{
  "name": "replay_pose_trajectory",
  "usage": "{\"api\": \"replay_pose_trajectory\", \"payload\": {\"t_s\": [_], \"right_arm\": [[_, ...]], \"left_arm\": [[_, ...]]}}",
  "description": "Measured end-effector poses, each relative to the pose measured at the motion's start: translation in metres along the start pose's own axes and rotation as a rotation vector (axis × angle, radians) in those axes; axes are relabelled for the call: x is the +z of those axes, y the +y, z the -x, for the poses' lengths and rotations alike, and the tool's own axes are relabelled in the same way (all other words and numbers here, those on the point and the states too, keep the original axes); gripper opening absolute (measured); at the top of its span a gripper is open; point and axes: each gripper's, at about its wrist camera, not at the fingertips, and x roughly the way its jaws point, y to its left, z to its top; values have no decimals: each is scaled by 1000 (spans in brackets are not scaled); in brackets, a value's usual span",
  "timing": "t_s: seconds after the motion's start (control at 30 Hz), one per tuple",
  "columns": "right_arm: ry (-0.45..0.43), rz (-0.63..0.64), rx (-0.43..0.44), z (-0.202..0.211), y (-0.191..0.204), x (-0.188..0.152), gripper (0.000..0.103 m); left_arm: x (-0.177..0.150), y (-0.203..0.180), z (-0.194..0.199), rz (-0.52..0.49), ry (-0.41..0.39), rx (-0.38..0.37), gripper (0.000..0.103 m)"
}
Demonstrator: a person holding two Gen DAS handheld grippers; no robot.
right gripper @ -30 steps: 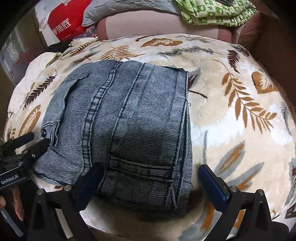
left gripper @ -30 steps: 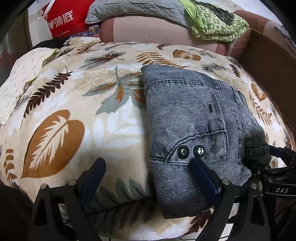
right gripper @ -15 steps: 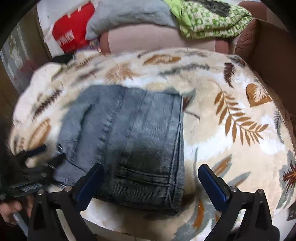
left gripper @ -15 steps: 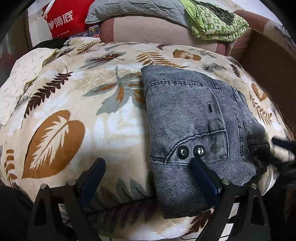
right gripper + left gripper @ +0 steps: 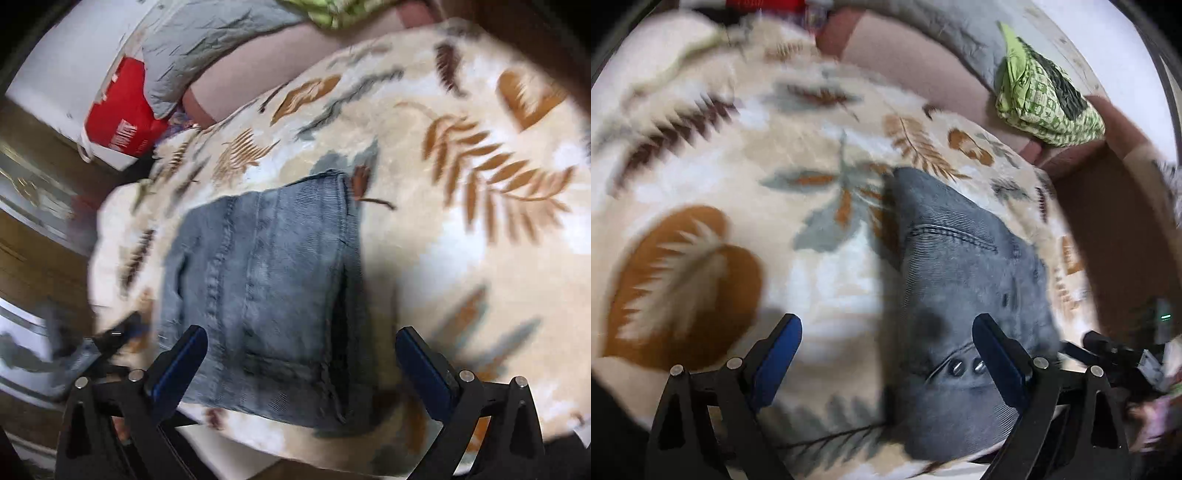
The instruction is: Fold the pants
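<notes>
The grey-blue denim pants lie folded into a compact rectangle on the leaf-print blanket; they also show in the right wrist view. My left gripper is open and empty above the pants' near left edge, by two metal buttons. My right gripper is open and empty above the near edge of the pants. The right gripper shows in the left wrist view at the far right. Both views are motion-blurred.
The blanket covers a rounded cushion. Behind it stand a pinkish sofa back, a grey quilt, a green patterned cloth and a red bag. A brown board rises at the right. Wooden floor lies left.
Both grippers have pulled back from the pants and tilted; the views now roll and blur. The pants stay folded in place. Both grippers remain open.
</notes>
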Motion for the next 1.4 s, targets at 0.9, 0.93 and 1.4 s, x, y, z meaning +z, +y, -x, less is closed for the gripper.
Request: {"api": "replay_pose_trajectory", "payload": {"t_s": [0.9,0.93,1.4], "right_arm": [[91,15,-81,-48,10,26,30],[87,24,-94,-46,13,26,30],[5,128,-152,-11,52,17,21]], "left_arm": [[4,-73,-41,-250,43,167,20],[4,-72,-39,-250,39,167,19],[3,-89,-9,-301,-44,141,17]]}}
